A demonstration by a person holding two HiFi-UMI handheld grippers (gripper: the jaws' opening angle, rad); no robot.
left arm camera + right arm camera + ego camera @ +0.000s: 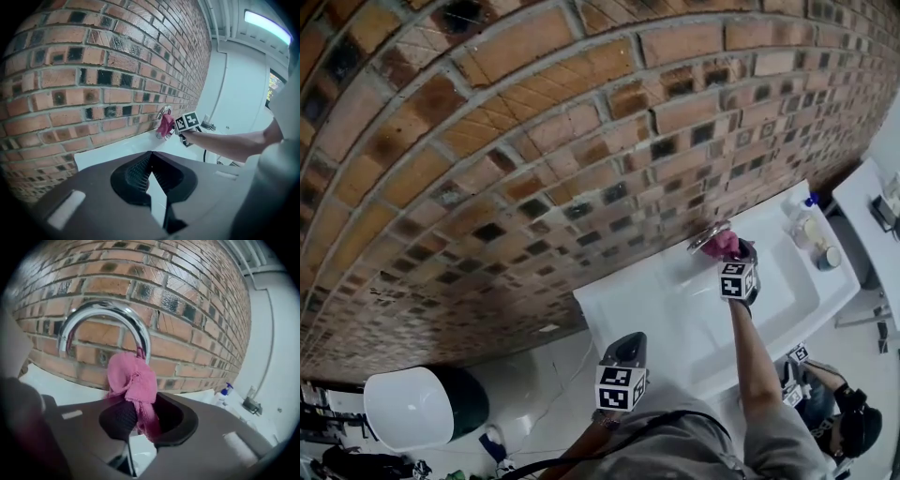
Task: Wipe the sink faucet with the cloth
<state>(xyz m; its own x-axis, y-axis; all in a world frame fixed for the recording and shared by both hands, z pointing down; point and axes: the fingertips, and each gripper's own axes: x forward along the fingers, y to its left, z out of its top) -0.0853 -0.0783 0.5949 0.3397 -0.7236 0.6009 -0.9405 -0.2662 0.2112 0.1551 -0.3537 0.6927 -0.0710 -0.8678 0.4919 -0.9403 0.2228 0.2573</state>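
Note:
A curved chrome faucet [105, 317] rises from the white sink [675, 319] against the brick wall. My right gripper [138, 420] is shut on a pink cloth [133, 380], which is bunched against the faucet's upright stem. The head view shows the cloth [724, 245] at the faucet [708, 235], with the right gripper [733, 258] just below it. My left gripper [623, 349] hangs back by the sink's near left corner, shut on nothing. Through the left gripper view the cloth [165, 125] and faucet [162, 111] appear far ahead.
A spray bottle [224, 393] and small containers [817, 246] stand on the sink's right end. A white bowl-shaped fixture [417, 405] sits on the floor at lower left. The brick wall [534, 141] runs close behind the faucet.

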